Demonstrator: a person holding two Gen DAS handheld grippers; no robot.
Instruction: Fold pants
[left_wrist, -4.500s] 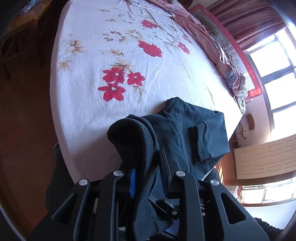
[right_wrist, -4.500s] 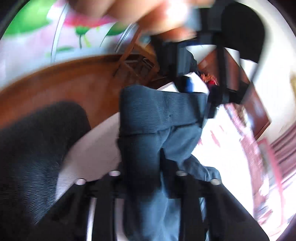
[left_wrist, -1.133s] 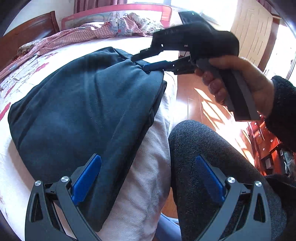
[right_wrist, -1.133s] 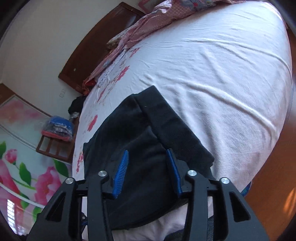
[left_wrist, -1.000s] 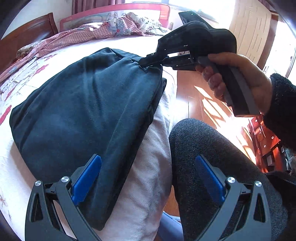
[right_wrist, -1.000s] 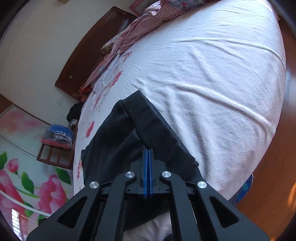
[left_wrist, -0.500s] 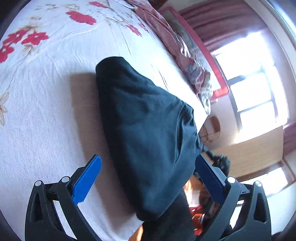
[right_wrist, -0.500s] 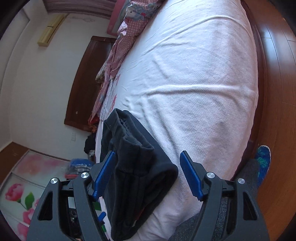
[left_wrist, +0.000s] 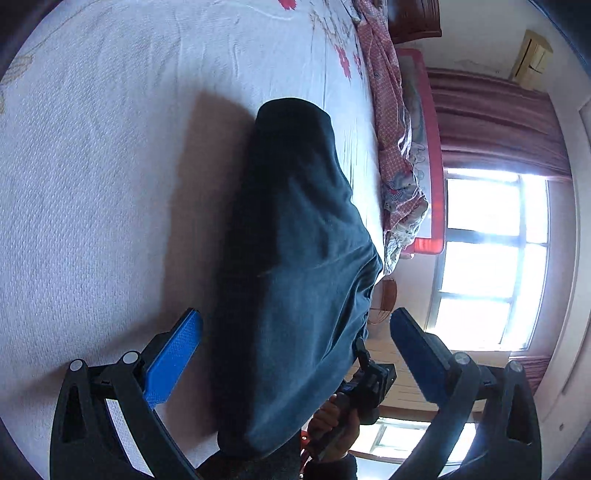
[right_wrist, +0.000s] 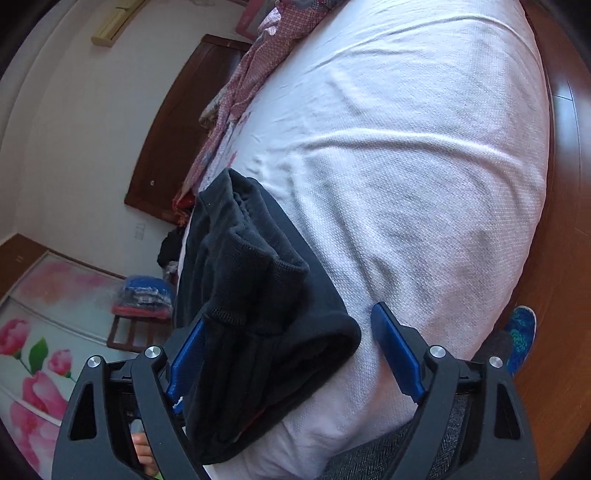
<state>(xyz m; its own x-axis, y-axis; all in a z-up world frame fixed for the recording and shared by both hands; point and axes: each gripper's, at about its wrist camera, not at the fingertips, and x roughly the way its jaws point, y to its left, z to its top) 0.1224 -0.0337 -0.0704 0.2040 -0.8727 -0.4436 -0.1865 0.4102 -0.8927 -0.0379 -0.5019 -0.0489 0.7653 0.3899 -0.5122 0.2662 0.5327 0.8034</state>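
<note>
Dark pants (left_wrist: 291, 258) on white bedsheet (left_wrist: 92, 166).

Each tool (left_wrist: 293, 352) (right_wrist: 291, 358) has black arms, silver screws and blue pads (left_wrist: 171, 356), one perhaps darker in shadow.

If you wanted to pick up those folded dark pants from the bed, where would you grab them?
Probably at the thick rounded fold of the pants nearest the bed's edge, coming in from that side. The layers stack there, so one pinch could catch them all.

white bedsheet (left_wrist: 92, 166), pink checked quilt (left_wrist: 391, 147), bright window (left_wrist: 487, 258), slipper (right_wrist: 521, 328).
</note>
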